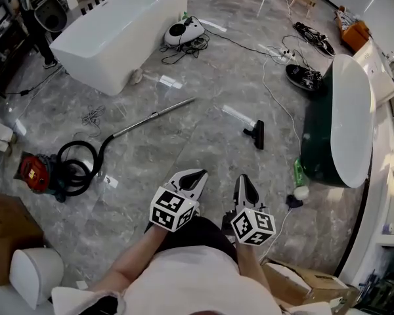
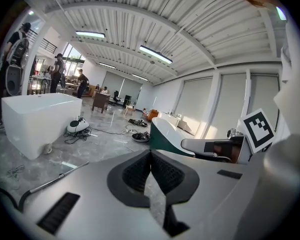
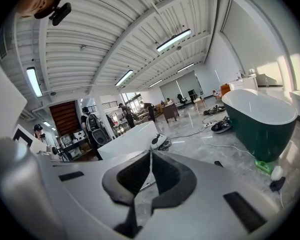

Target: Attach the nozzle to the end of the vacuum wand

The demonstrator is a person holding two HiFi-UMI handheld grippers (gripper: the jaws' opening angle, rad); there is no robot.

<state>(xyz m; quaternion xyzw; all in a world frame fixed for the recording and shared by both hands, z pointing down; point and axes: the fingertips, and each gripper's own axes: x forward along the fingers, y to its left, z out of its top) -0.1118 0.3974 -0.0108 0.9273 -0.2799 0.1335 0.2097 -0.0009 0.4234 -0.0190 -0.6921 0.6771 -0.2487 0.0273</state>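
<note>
The metal vacuum wand (image 1: 154,115) lies on the grey floor, its free end pointing up-right; its black hose (image 1: 80,164) curls back to a red vacuum body (image 1: 34,171). The black nozzle (image 1: 256,134) lies apart from it, to the right of the wand's end. My left gripper (image 1: 198,174) and right gripper (image 1: 243,180) hang side by side above the floor, short of both parts. Both are shut and hold nothing. In the left gripper view the shut jaws (image 2: 150,155) point past the wand (image 2: 62,174). The right gripper (image 3: 150,155) has the nozzle (image 3: 218,163) ahead to its right.
A white bathtub (image 1: 118,25) stands at the back left and a green one (image 1: 318,133) on the right. Cables and a white device (image 1: 184,30) lie behind the wand. A green bottle (image 1: 299,170) sits by the green tub, with cardboard boxes (image 1: 6,231) near my feet. People stand at the far left.
</note>
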